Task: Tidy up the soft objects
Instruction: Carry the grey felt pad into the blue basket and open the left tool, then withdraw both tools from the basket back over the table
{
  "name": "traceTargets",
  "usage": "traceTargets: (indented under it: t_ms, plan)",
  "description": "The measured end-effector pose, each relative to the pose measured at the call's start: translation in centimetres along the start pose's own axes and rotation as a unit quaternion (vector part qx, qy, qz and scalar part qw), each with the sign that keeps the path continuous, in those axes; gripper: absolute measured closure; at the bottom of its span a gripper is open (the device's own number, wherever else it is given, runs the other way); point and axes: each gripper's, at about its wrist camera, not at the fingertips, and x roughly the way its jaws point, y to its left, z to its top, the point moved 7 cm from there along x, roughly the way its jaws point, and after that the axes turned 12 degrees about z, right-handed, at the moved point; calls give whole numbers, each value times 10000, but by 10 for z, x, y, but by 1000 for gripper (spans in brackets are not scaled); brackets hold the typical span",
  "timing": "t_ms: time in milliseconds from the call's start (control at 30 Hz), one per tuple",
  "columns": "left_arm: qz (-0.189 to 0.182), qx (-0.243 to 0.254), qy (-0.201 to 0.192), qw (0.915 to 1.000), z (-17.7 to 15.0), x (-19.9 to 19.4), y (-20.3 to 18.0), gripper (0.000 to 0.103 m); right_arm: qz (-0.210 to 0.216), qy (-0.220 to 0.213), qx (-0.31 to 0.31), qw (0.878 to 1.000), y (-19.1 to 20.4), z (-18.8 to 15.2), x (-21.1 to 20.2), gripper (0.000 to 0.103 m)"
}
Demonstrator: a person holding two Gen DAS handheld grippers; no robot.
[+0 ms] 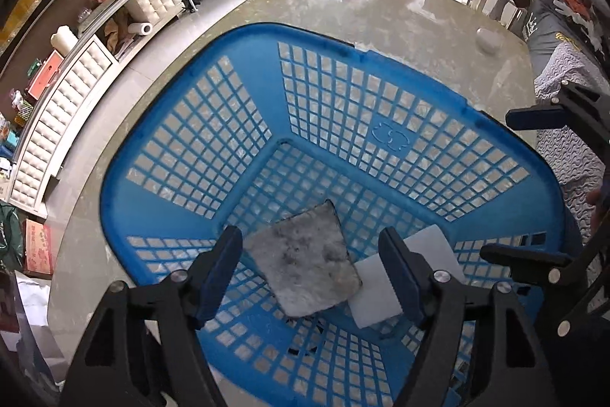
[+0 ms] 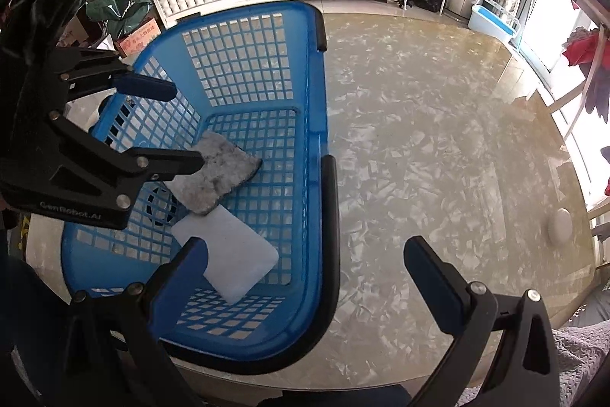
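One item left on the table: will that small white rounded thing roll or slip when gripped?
The white rounded object looks domed and smooth, so it may slide out of closing pads. It sits alone on the glossy table, where a nudge would probably skid it. Whether it is soft cannot be told.

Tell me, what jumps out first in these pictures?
A big blue basket on a marbled table. On its floor lie a grey fuzzy pad and a white sponge, the pad overlapping the sponge. The left gripper hangs open just above them.
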Motion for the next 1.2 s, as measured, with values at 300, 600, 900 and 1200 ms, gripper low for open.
traceTargets:
  t_ms: [300, 600, 900, 1200]
  plan:
    - [255, -412, -423, 9979, -12, -45, 18, 9, 0, -164, -33, 9999, 9, 3, -18, 0]
    - [257, -542, -506, 9969, -38, -84, 21, 0, -133, -376, -284, 9988, 28, 7, -36, 0]
    - [409, -1006, -374, 9934, -76, -111, 36, 0, -12, -359, -523, 9980, 63, 8, -43, 0]
    - [477, -1167, -262, 9917, -137, -129, 45, 0, 328, -281, -964, 9944, 119, 7, -30, 0]
